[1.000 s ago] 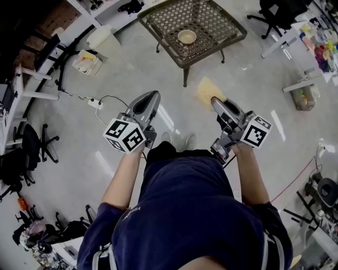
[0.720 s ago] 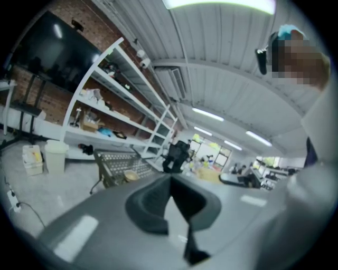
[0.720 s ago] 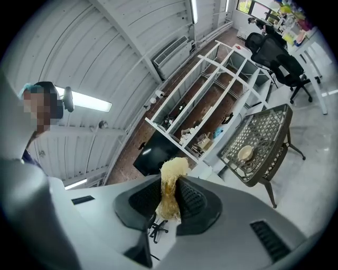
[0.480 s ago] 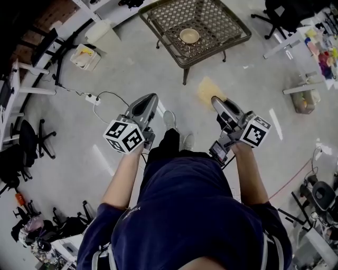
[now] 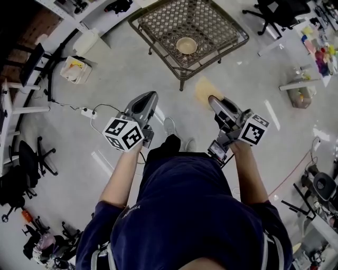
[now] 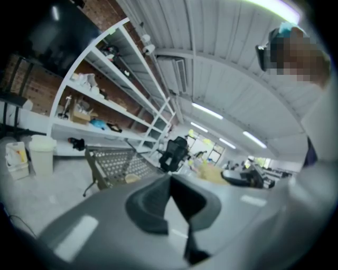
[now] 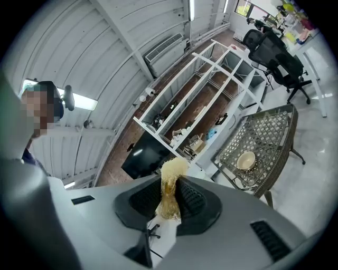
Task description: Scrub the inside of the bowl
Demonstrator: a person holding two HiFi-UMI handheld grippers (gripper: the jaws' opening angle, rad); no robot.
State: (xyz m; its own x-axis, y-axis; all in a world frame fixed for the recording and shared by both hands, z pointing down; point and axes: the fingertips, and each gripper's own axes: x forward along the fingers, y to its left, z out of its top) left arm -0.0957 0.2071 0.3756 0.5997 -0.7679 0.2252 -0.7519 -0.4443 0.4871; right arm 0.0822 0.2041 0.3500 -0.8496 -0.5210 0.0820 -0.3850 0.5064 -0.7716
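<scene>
A beige bowl [image 5: 186,45] sits on a brown metal lattice table [image 5: 222,21], some way ahead of me on the floor. Both grippers are held in the air short of the table, neither near the bowl. My left gripper [image 5: 152,98] is shut with nothing between its jaws. My right gripper [image 5: 213,101] is shut on a yellow scrubbing pad [image 5: 205,88] that sticks out past its tips. In the right gripper view the pad [image 7: 170,196] stands pinched in the right gripper [image 7: 172,184], with the bowl [image 7: 246,160] and table [image 7: 274,132] beyond. The left gripper [image 6: 170,183] points toward the bowl [image 6: 131,178].
A white bin [image 5: 84,41] and an open box [image 5: 74,69] stand left of the table, with a power strip and cable [image 5: 87,112] on the floor. Office chairs [image 5: 274,10] and desks [image 5: 309,63] lie to the right. White shelving [image 6: 100,95] lines the far wall.
The person has stepped toward the table, so the bowl and table sit slightly nearer in view. Both grippers keep the same pose, the pad still held in the right one.
</scene>
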